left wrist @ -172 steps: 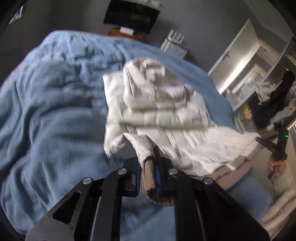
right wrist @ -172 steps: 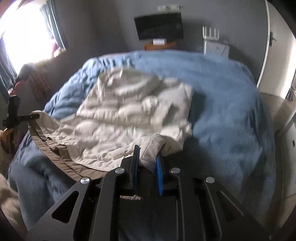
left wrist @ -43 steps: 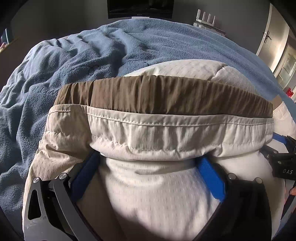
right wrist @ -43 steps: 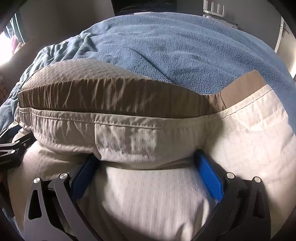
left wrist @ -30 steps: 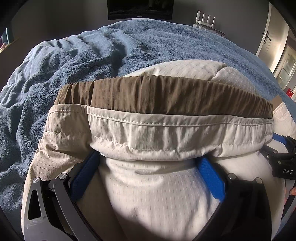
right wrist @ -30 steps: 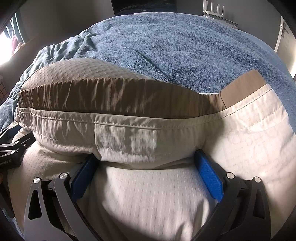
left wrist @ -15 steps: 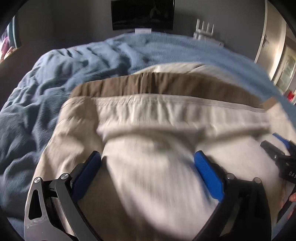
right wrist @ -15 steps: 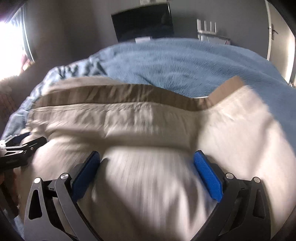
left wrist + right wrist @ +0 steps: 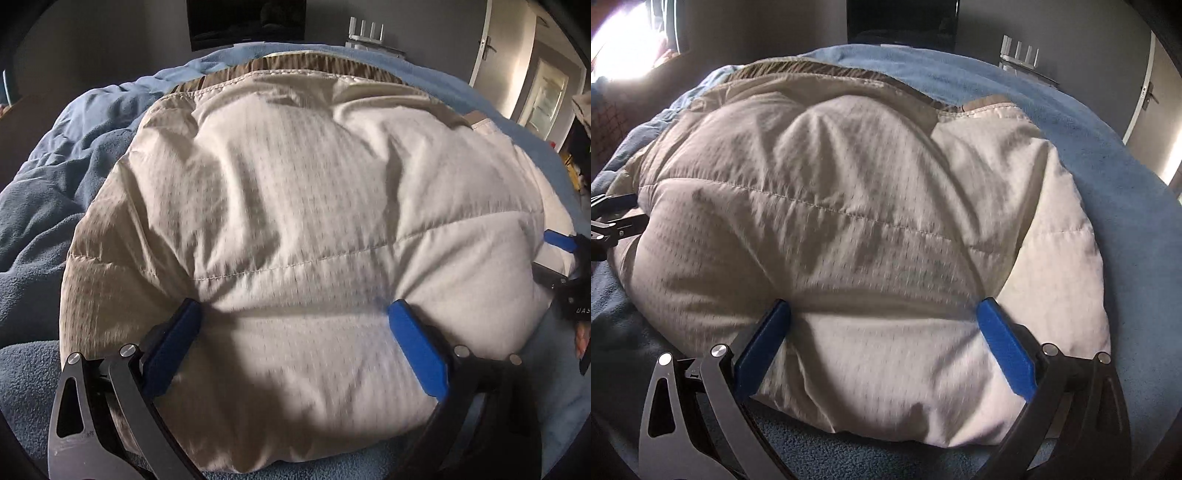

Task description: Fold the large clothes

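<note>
Since approx 0.5 s ago the brown hem has slid to the far side and we've pulled both grippers back; the puffer jacket (image 9: 306,206) lies folded on the blue bed (image 9: 55,206). Left gripper (image 9: 295,314) and right gripper (image 9: 882,314) are spread wide, straddling its near edge w/o clamping. We judge it light, soft, springy, slick-shelled; best pinched at hem or quilt seams.

Blue blanket (image 9: 55,206) covers the bed; dark screen (image 9: 245,18) on grey wall (image 9: 110,48).
</note>
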